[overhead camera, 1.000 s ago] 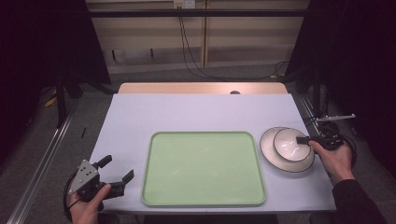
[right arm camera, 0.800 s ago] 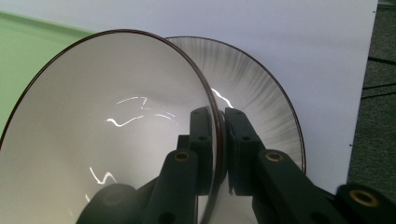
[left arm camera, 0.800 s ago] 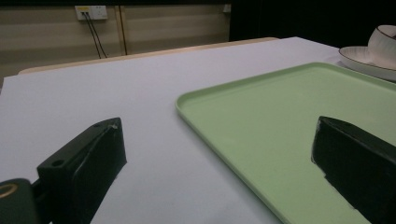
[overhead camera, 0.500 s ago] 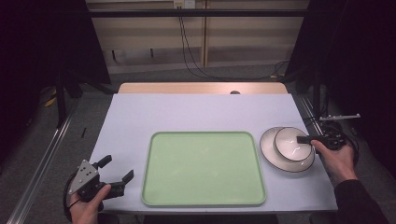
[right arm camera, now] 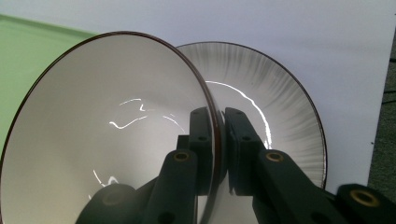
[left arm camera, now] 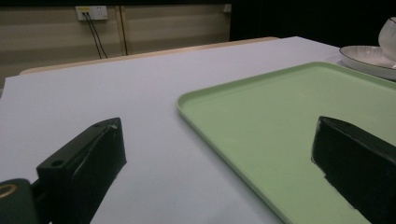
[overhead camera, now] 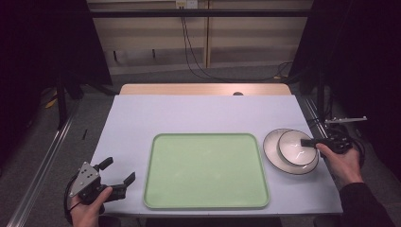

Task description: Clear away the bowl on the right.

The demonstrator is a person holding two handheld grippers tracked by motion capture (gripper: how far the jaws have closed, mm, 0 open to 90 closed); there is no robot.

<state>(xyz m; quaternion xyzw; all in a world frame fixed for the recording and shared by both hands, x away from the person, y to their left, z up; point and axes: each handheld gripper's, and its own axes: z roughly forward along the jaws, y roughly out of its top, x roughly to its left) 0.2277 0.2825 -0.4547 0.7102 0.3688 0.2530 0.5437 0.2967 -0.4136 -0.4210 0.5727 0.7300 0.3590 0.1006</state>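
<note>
A white bowl [overhead camera: 293, 150] with a dark rim sits over a white plate [overhead camera: 271, 147] at the table's right side. My right gripper [overhead camera: 305, 142] is shut on the bowl's near rim, one jaw inside and one outside. In the right gripper view the bowl [right arm camera: 107, 126] is tilted in front of the ribbed plate [right arm camera: 280, 107], with the right gripper [right arm camera: 218, 116] clamping its edge. A light green tray [overhead camera: 205, 170] lies at the table's centre. My left gripper [overhead camera: 119, 169] is open near the front left corner, left of the tray, with nothing between its jaws [left arm camera: 219, 127].
The table [overhead camera: 189, 113] has a pale lilac top with a wooden strip along its far edge. In the left gripper view the tray [left arm camera: 280, 116] lies ahead and to the right, with the plate [left arm camera: 369, 56] and bowl [left arm camera: 388, 35] beyond it. Cables hang behind the table.
</note>
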